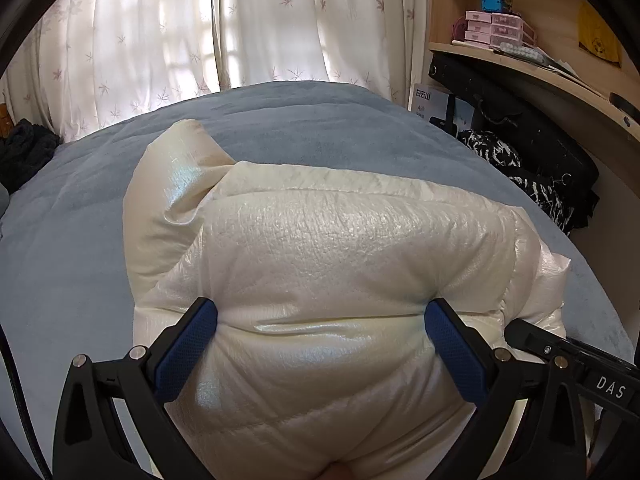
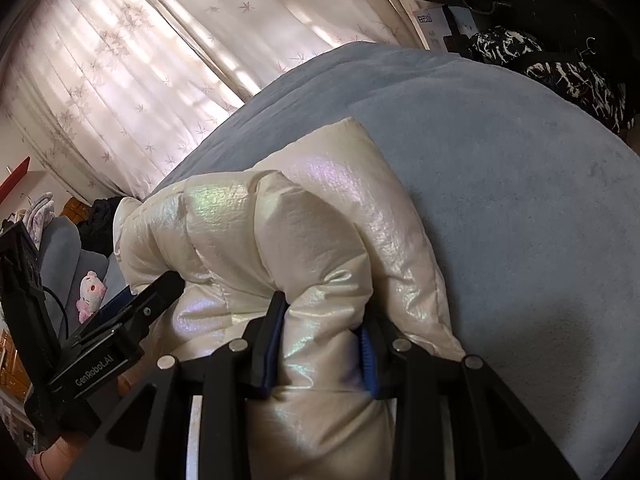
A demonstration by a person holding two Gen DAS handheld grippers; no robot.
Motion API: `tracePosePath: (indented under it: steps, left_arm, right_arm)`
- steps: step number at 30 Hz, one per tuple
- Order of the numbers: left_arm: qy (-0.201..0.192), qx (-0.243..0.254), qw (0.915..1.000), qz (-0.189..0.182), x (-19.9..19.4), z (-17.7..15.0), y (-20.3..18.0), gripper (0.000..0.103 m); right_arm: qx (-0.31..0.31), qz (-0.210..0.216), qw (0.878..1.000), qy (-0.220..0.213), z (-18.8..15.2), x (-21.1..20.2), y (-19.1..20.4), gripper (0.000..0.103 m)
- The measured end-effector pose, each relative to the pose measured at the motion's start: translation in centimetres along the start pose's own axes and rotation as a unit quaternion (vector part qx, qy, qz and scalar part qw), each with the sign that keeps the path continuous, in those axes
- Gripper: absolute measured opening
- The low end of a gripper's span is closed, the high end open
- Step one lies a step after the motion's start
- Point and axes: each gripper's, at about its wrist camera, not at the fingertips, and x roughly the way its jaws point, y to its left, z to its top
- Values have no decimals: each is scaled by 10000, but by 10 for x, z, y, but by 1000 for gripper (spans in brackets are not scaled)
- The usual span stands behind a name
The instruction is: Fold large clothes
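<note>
A shiny cream puffer jacket (image 1: 328,248) lies bunched on a blue-grey bed (image 1: 300,120); it also shows in the right wrist view (image 2: 304,216). My left gripper (image 1: 322,316) is shut on a thick fold of the jacket, its blue pads pressed into the padding on both sides. One sleeve (image 1: 176,184) sticks up at the far left. My right gripper (image 2: 324,320) is shut on another fold of the jacket at its near edge. The left gripper's body (image 2: 120,320) shows at the left of the right wrist view, against the jacket.
The bed (image 2: 520,200) stretches right and back. White patterned curtains (image 1: 220,28) hang behind it. A wooden shelf (image 1: 520,60) with small boxes and a black-and-white garment (image 1: 520,172) stand at the right. A dark garment (image 1: 24,148) lies at the far left.
</note>
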Motion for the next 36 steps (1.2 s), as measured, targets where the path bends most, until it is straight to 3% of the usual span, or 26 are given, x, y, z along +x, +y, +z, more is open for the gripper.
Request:
tracePosePath:
  steps: [25,31,36]
  left_arm:
    - [34,-101,9998,-149,8,-8,5,102]
    - [98,10,9998,-143,2,-8,2,102]
    - [132,161,9996,-213,-18,-4,-2,102]
  right_arm:
    - [67,81,9999,-1,-2,4,-6,31]
    - [91,-49,9997,226,1,3,-2,31]
    - [147,-312,9976,597,16,-11,9,38]
